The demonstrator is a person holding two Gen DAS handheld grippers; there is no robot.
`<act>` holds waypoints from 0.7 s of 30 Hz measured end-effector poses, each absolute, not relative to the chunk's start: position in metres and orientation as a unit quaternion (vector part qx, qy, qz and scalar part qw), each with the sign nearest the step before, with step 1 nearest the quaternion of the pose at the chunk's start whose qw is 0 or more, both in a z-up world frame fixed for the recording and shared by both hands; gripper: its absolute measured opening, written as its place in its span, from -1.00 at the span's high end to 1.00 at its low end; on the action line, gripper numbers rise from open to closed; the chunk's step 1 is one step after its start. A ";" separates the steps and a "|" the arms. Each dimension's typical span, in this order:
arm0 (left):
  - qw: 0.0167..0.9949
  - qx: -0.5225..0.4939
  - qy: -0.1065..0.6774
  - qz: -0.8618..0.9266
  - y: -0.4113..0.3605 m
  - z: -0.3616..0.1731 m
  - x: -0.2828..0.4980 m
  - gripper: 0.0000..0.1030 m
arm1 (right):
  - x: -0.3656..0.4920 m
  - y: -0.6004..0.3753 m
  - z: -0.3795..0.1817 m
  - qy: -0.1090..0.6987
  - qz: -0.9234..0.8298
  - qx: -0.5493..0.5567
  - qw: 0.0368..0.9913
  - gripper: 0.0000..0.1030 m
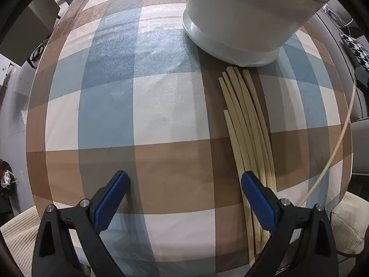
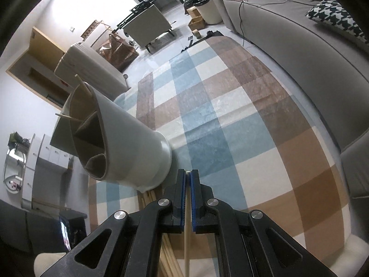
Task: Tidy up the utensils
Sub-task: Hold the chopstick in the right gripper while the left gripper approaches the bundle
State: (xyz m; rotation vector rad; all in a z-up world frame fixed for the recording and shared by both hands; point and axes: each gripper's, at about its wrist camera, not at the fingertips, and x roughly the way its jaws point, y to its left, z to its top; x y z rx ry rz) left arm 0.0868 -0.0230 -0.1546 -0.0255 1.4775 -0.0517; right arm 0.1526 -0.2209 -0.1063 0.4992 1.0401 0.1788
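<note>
Several pale wooden chopsticks (image 1: pixel 246 127) lie side by side on the checked tablecloth (image 1: pixel 143 106), just in front of a white utensil holder (image 1: pixel 242 23). My left gripper (image 1: pixel 184 177) points down at the cloth, open and empty, its right finger (image 1: pixel 256 198) resting beside the bundle. My right gripper (image 2: pixel 188 173) is shut on a single chopstick (image 2: pixel 186 242), which also shows as a thin curved line (image 1: pixel 346 127) at the table's right edge. The holder (image 2: pixel 129 143) has divided compartments, and two chopsticks (image 2: pixel 66 116) stick out of its far section. Part of the bundle (image 2: pixel 150 196) lies below the holder's base.
A grey sofa (image 2: pixel 299 37) with a houndstooth pillow (image 2: pixel 334 16) runs along the table's far side. Cream chair cushions (image 1: pixel 16 233) sit at the near edge. A white case (image 2: pixel 87 69) stands behind the holder.
</note>
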 end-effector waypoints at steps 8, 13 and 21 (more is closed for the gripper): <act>0.724 -0.010 0.690 0.006 -0.026 -0.159 0.112 -0.89 | 0.149 -0.225 -0.099 0.482 0.083 0.236 0.840 0.94; 0.728 -0.009 0.685 0.003 -0.031 -0.157 0.122 -0.75 | 0.148 -0.228 -0.096 0.477 0.087 0.240 0.841 0.94; 0.740 0.007 0.673 -0.019 -0.058 -0.136 0.134 0.62 | 0.151 -0.224 -0.094 0.476 0.091 0.237 0.842 0.94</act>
